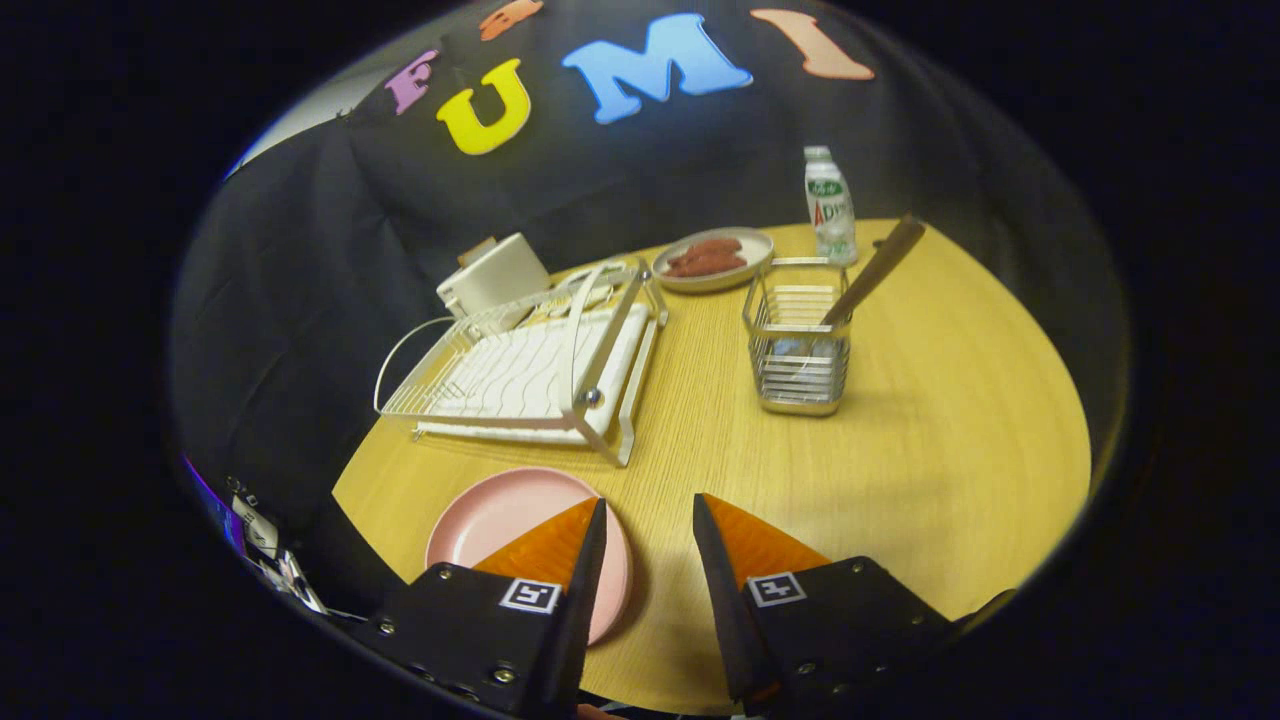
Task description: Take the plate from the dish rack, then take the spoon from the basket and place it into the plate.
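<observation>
A pink plate [500, 520] lies flat on the yellow wooden table [930, 450], partly under my left finger. My gripper [648, 512] hovers open above the table's near edge, nothing between its fingers. Beyond the plate stands the white wire dish rack [520, 372], with no dishes in it. To the right of the rack stands a metal wire basket [798, 345]. A spoon with a wooden handle [872, 272] leans out of the basket toward the right; its bowl is down inside the wires.
A small plate with reddish-brown food [712, 260] sits behind the rack and basket. A plastic bottle [830, 205] stands at the table's far edge. A white boxy appliance [492, 275] is behind the rack.
</observation>
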`<state>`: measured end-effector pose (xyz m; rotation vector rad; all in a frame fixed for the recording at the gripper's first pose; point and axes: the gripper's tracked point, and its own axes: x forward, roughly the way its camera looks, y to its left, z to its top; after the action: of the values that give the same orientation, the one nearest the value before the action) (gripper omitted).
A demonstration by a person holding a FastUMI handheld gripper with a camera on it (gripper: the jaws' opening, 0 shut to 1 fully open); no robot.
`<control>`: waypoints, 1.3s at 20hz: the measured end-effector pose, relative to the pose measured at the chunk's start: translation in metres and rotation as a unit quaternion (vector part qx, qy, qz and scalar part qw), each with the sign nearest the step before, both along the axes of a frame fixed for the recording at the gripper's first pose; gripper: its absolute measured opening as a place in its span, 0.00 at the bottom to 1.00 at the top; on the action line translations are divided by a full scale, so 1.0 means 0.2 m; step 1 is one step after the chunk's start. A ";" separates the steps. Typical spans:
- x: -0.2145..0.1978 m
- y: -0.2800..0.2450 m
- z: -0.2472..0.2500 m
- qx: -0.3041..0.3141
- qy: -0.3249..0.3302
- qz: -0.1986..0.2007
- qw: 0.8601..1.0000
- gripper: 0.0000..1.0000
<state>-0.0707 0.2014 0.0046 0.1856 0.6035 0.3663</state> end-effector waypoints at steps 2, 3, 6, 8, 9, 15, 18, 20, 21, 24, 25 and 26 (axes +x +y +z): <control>0.02 -0.08 0.13 -0.006 -0.050 -0.020 0.999 0.53; 0.03 -0.13 0.18 -0.011 -0.071 -0.033 0.997 0.53; 0.04 -0.27 0.32 -0.024 -0.112 -0.069 0.991 0.53; 0.05 -0.35 0.41 -0.028 -0.136 -0.090 0.986 0.53; 0.06 -0.39 0.46 -0.031 -0.152 -0.100 0.983 0.53; 0.22 -0.55 0.63 -0.047 -0.228 -0.134 0.963 0.53; 0.33 -0.57 0.62 -0.045 -0.235 -0.134 0.962 0.53; 0.41 -0.59 0.58 -0.045 -0.239 -0.136 0.960 0.53; 0.43 -0.59 0.56 -0.044 -0.239 -0.137 0.960 0.53; 0.52 -0.61 0.47 -0.048 -0.235 -0.139 0.961 0.53; 0.54 -0.62 0.45 -0.049 -0.235 -0.143 0.960 0.53; 0.57 -0.63 0.43 -0.047 -0.234 -0.146 0.960 0.53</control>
<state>0.0442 0.0762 0.0906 0.0881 0.1209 0.0858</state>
